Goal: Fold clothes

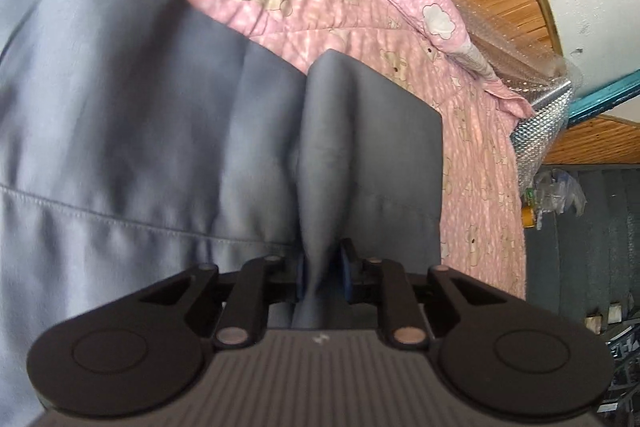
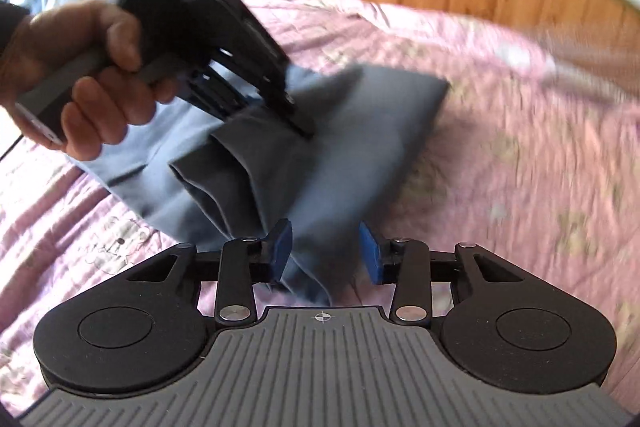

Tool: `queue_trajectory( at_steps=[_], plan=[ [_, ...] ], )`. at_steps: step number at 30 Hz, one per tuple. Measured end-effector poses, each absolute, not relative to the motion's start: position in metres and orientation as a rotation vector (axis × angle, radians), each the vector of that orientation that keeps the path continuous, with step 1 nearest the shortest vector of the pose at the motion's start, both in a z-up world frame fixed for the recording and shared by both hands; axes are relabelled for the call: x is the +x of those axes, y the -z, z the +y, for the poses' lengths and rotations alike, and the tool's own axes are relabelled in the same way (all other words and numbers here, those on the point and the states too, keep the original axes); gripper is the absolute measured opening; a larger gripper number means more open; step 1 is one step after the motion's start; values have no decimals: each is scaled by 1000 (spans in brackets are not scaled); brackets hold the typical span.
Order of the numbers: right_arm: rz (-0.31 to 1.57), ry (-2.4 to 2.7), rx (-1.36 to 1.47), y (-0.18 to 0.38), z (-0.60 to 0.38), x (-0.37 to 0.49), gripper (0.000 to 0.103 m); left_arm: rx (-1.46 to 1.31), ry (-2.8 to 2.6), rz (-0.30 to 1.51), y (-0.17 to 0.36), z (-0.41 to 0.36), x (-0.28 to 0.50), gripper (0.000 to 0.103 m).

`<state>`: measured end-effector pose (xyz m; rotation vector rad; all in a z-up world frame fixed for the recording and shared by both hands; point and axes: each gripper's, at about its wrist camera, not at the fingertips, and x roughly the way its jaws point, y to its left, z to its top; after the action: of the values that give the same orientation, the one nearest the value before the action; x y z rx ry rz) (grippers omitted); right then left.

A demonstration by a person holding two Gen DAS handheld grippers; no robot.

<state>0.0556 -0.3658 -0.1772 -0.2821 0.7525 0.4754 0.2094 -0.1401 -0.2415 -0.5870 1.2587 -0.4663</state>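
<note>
Left gripper (image 1: 322,267): my jaws are clamped on a bunched ridge of the grey garment (image 1: 160,131); the cloth puckers up between the blue pads.
Right gripper (image 2: 325,253): my jaws stand apart, with a hanging corner of the garment between the pads; one pad seems to touch cloth, the other stands clear, so I judge it is not gripping.
Pink quilt (image 1: 320,7): my landmark; it covers the bed, with bear and cloud prints.
Garment position: partly folded on the quilt, its far end lying flat, the near end lifted toward my grippers.
Garment handling: I judge it light, limp and smooth with a slight sheen, likely to slide and sag; no stiffness to hold a crease alone.
Where to grip: corners and the stitched hem (image 1: 120,211), where layers stack and give better bite.
Left hand (image 2: 80,75): wrapped round its gripper's handle, above the garment.
</note>
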Motion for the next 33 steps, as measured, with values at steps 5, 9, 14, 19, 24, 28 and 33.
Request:
queue_trajectory(
  at_steps=[5, 9, 14, 19, 24, 28, 33],
  plan=[
    [726, -536, -502, 192, -321, 61, 40, -592, 499, 1272, 242, -135, 201, 24],
    [724, -535, -659, 212, -288, 70, 21, -616, 498, 1283, 249, -133, 193, 21],
    [751, -533, -686, 210, -290, 66, 5, -594, 514, 1290, 247, -137, 182, 18],
    [808, -529, -653, 214, -310, 65, 5, -568, 523, 1305, 249, -150, 174, 17],
    [819, -563, -429, 183, -346, 64, 26, -473, 463, 1241, 228, -151, 174, 21],
    [765, -469, -209, 157, -379, 77, 30, -438, 446, 1152, 200, -146, 169, 22],
    [909, -442, -261, 214, -383, 102, 30, -349, 382, 1259, 225, -158, 163, 26]
  ],
)
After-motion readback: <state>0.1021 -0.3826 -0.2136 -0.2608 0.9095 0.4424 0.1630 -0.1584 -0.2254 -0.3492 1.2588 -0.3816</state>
